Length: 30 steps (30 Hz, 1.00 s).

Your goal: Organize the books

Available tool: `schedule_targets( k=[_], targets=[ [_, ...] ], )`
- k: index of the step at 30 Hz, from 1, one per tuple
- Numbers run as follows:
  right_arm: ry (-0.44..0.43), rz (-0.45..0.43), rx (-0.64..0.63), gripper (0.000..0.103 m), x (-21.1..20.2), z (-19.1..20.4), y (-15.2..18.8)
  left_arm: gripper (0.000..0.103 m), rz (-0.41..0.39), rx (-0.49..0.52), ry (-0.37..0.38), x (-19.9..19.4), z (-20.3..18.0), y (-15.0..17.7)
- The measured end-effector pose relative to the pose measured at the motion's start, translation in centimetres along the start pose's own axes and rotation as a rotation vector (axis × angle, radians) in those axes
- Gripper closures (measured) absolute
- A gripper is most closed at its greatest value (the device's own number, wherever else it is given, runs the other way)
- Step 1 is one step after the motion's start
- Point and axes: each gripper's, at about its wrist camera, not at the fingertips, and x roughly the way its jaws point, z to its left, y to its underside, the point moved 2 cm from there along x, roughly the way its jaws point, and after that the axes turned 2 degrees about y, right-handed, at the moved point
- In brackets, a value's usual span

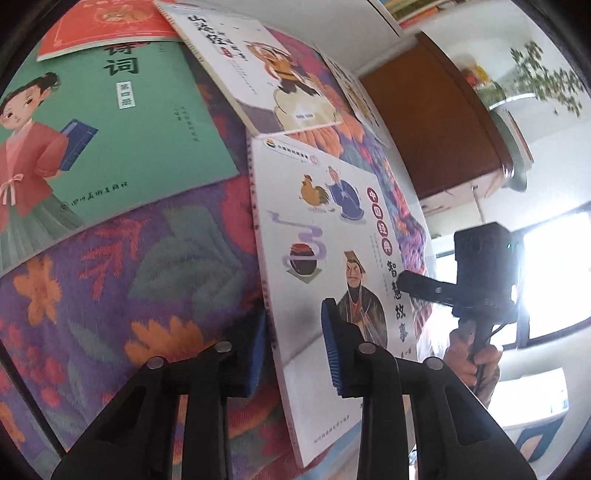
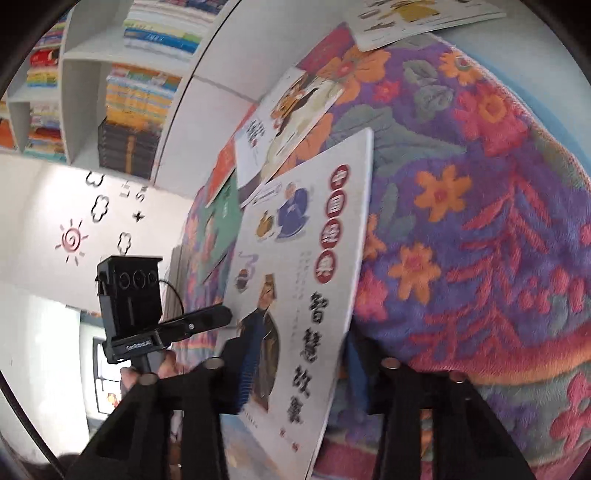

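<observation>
A white storybook (image 1: 328, 258) with a rooster, a jar and a robed man on its cover is lifted on edge above the flowered cloth (image 1: 122, 280). My left gripper (image 1: 295, 350) has the book's spine edge between its blue pads. My right gripper (image 2: 295, 373) has the opposite edge of the same book (image 2: 295, 288) between its pads. The gap at each pad is hard to judge. A green book (image 1: 122, 122), a red book (image 1: 107, 26) and a white book with a figure (image 1: 273, 74) lie flat on the cloth.
A brown wooden cabinet (image 1: 436, 122) and a plant (image 1: 546, 81) stand beyond the cloth. White shelves (image 2: 110, 85) full of books line the wall. Another white book (image 2: 417, 18) lies at the cloth's far end. The other gripper's body shows in the left wrist view (image 1: 484, 280) and in the right wrist view (image 2: 133, 306).
</observation>
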Motion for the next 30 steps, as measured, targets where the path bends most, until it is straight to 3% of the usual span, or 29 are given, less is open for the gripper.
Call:
schedule_targets(
  k=[2, 3, 11, 18, 30],
  targets=[
    [0.014, -0.01, 0.029, 0.084, 0.0, -0.7, -0.2, 0.084, 0.001, 0.002, -0.023, 0.0, -0.1, 0.1],
    [0.01, -0.014, 0.049, 0.086, 0.0, -1.0, -0.2, 0.084, 0.005, 0.008, -0.038, 0.0, -0.3, 0.2],
    [0.1, -0.003, -0.048, 0.085, -1.1, 1.7, 1.0, 0.084, 0.041, 0.082, -0.163, 0.1, -2.6, 0.6],
    [0.136, -0.004, -0.123, 0.086, -2.2, 4.1, 2.4, 0.084, 0.069, 0.09, -0.152, -0.7, -3.2, 2.6],
    [0.172, -0.018, -0.223, 0.086, -3.6, 9.2, 5.2, 0.083, -0.04, 0.152, -0.155, -5.9, -4.9, 3.5]
  ],
)
